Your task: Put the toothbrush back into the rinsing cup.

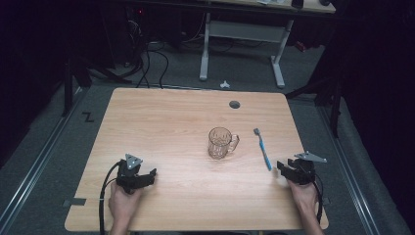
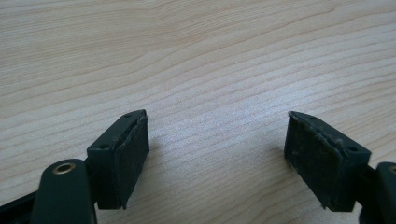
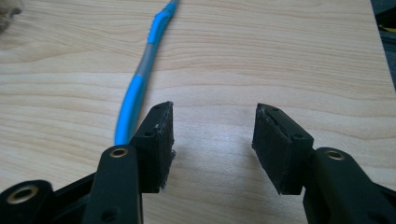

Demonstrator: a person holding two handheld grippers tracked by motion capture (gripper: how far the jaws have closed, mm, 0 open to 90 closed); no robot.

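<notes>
Your left hand-held gripper (image 1: 147,175) rests low on the pale wooden counter (image 1: 161,117) near its front left corner, and its jaws are spread wide with nothing but bare wood grain between the black pads (image 2: 133,149). Your right hand-held gripper (image 1: 281,169) sits near the front right edge, jaws likewise spread apart and holding nothing.

A clear ribbed glass mug with a handle (image 1: 221,142) stands upright around the middle of the counter, its handle turned toward your right side. Between the mug and your right hand-held gripper lies a blue and grey plastic toothbrush (image 1: 263,148), flat on the wood, bristle end pointing away from you. In the right gripper view, the handle end of the toothbrush (image 3: 140,79) runs down just beside the outer face of the left-hand jaw, outside the gap; whether it touches that jaw cannot be told.

A small round dark grommet (image 1: 235,104) sits in the counter near its far edge.
</notes>
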